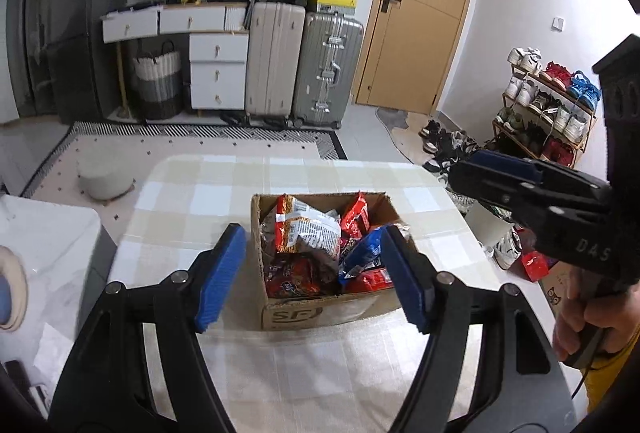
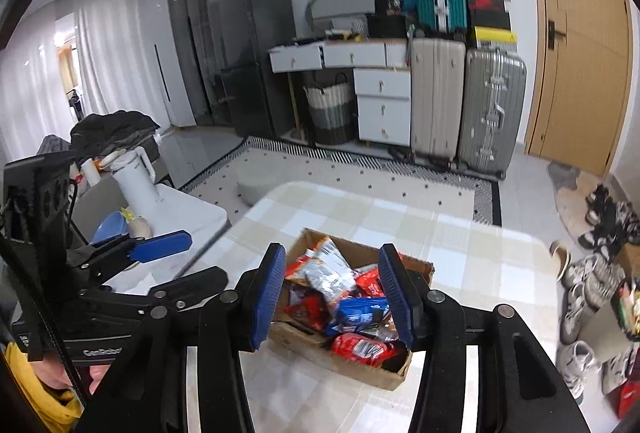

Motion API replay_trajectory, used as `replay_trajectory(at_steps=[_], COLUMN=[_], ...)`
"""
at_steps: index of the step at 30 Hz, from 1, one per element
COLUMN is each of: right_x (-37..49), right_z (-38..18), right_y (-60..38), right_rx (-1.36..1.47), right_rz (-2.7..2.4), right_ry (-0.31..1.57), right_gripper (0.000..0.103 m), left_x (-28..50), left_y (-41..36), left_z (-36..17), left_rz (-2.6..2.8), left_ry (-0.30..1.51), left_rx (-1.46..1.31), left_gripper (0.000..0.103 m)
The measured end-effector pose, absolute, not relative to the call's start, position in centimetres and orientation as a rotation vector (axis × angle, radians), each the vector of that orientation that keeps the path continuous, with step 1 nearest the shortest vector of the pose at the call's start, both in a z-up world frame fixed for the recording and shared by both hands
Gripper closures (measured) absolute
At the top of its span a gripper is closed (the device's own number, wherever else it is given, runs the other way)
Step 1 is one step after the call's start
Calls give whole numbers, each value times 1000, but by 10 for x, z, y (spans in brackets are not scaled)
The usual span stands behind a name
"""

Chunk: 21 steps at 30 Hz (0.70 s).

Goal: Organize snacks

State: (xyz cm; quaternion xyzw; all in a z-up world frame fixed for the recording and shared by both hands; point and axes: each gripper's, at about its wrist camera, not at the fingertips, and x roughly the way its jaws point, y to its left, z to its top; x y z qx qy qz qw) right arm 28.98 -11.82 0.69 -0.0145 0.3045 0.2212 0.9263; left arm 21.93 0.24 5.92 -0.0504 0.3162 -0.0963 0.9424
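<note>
A brown cardboard box (image 1: pixel 320 309) stands on the checked tablecloth, full of snack packets: red ones (image 1: pixel 356 217), a blue one (image 1: pixel 362 253) and a white-and-orange one (image 1: pixel 308 229). My left gripper (image 1: pixel 316 277) is open and empty, its blue pads either side of the box, above it. My right gripper (image 2: pixel 334 297) is open and empty over the same box (image 2: pixel 356 365), with a blue packet (image 2: pixel 360 313) between its pads. The right gripper also shows at the right of the left wrist view (image 1: pixel 496 173). The left gripper shows at the left of the right wrist view (image 2: pixel 160 245).
The table (image 1: pixel 224 185) has a rounded far edge. A white side table (image 2: pixel 192 213) with a white jug (image 2: pixel 136 181) stands on the left. Suitcases (image 1: pixel 304 65), drawers (image 1: pixel 218 73), a door and a shoe rack (image 1: pixel 548 101) line the far wall.
</note>
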Motion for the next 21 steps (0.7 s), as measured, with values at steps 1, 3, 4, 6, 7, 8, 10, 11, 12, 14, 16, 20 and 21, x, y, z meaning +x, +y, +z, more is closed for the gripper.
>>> replay_trajectory(at_steps=[1,3,4,6,7,8,10,11,12,14,16,20,21], right_x=[282,262,254,230,219,212,189,174,165,143,122,84,71], right_z=[13,29,36,53,60,64,79,88,93,106,116,133,137], right_y=[-118,-118,-118,-118,-119,-119,-120,-121,-121,-122,-125,-130,-132], right_rx=[-33,-40,-43,-53,-58,-62,-72,-80,-85,-93,-95,-101,-98], right_rz=[456,462,462,464,464,463,463,462,462,463,458,453,448], right_ry=[611,578,563,519,498,484,441,414,399,363,323,253,231], right_gripper=[53,52,52,48,42,39,34,34,33,28,21,16,14], left_x=[212,194,185,166,157,145,128,116,107,85,64,16,6], left_y=[2,1,1,0,0,1,1,1,1,2,4,11,14], left_z=[66,81,89,106,114,124,140,149,156,171,186,211,216], left_rz=[-192,-185,-186,-184,-177,-171,-172,-173,-169,-156,-146,-124,-121], left_ry=[636,613,599,567,550,529,497,480,468,432,394,324,306], left_rx=[-97,-88,-87,-81,-77,-76,-75,-71,-68,-61,-54,-44,-47], left_gripper=[35,33,32,30,25,24,24,24,23,21,17,2,1])
